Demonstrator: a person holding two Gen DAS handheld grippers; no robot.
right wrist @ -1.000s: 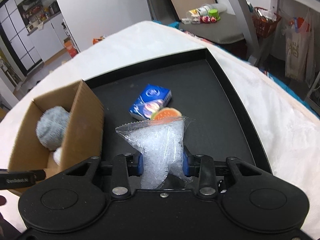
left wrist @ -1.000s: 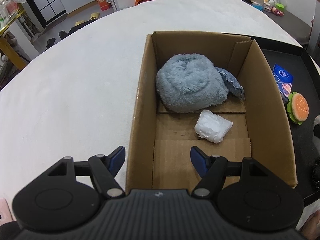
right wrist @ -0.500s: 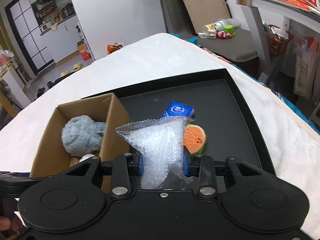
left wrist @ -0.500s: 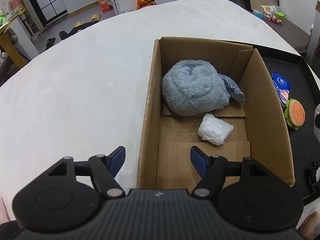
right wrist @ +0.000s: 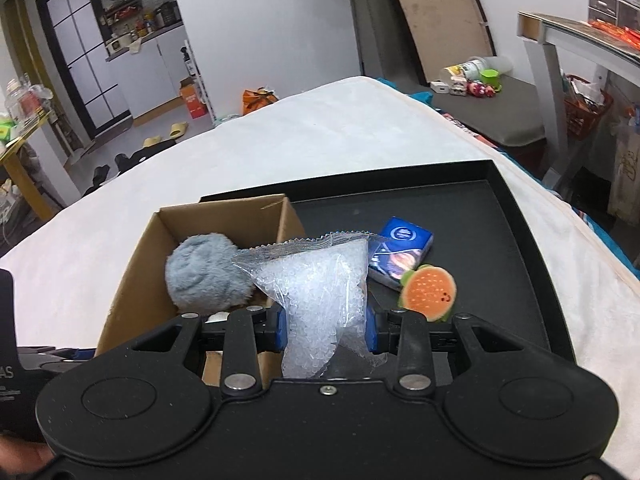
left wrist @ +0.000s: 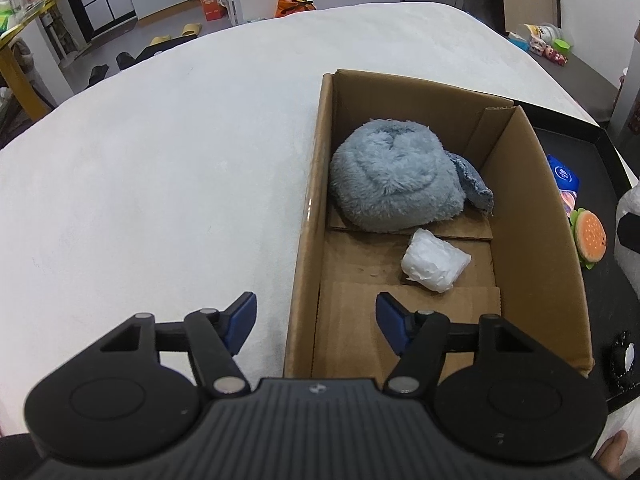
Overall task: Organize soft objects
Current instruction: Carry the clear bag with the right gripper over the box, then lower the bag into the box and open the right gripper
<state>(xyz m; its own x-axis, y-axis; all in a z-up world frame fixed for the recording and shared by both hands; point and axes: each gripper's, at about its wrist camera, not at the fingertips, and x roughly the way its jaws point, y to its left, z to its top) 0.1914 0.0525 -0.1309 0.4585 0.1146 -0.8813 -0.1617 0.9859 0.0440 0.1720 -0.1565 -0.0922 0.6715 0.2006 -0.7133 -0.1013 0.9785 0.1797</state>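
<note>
My right gripper [right wrist: 325,330]: clamped on a clear bag of white beads [right wrist: 316,300], blue pads pressing both its sides.
Bead bag, axis: it stands upright in my grip, long axis running away from me, crimped seal at the far top, held above the seam between box and tray.
My left gripper [left wrist: 316,320]: jaws spread wide with nothing between them, straddling the near left wall of the cardboard box [left wrist: 310,216].
Writing on my tools: white letters "AS" on the black body at the left edge of the right wrist view; anything more is cut off.
Cardboard box: open on top, on the white table [left wrist: 160,168], long axis near to far, its right wall against the black tray [right wrist: 520,216].
Grey-blue plush [left wrist: 394,186]: lying in the far part of the box, a flap of blue cloth at its right side.
White wrapped bundle [left wrist: 434,266]: on the box floor, just nearer than the plush, toward the right wall.
Blue packet [right wrist: 402,250]: flat on the tray, right of the box; a round white emblem on it, print too small to read.
Burger toy [right wrist: 430,292]: touching the packet's near corner, orange face turned up.
</note>
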